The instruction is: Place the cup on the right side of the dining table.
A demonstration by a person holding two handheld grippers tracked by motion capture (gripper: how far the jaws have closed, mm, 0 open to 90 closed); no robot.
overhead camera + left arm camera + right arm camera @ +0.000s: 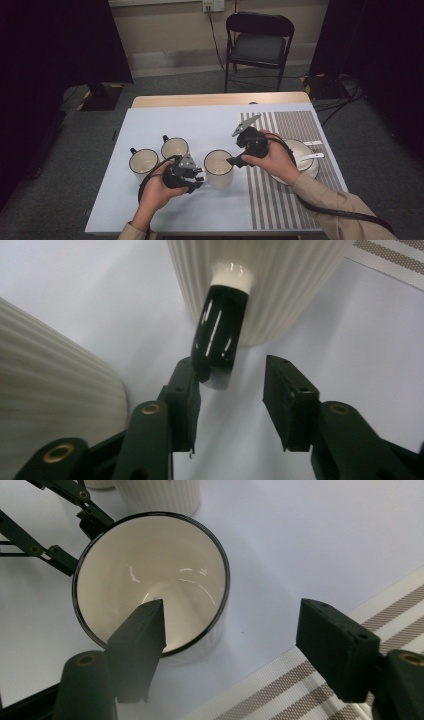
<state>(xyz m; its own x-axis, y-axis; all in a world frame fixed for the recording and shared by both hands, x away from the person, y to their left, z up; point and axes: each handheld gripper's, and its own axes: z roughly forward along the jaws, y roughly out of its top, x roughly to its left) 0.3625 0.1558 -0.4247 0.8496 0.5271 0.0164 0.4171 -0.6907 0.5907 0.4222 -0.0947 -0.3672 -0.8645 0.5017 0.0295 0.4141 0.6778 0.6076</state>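
- Left gripper (231,390): jaws apart around the black handle (221,335) of the mug (218,167); one jaw perhaps touches it.
- Right gripper (235,640): jaws wide apart over the mug rim.

Plate (304,150) half behind right hand (272,159)

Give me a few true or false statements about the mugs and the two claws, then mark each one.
1. Three mugs stand on the table. True.
2. The left claw is shut on the mug handle. False: it is open, the handle by one jaw.
3. The right claw is open above the nearest mug. True.
4. That mug holds coffee. False: it looks empty.
5. A spoon lies on the plate. True.
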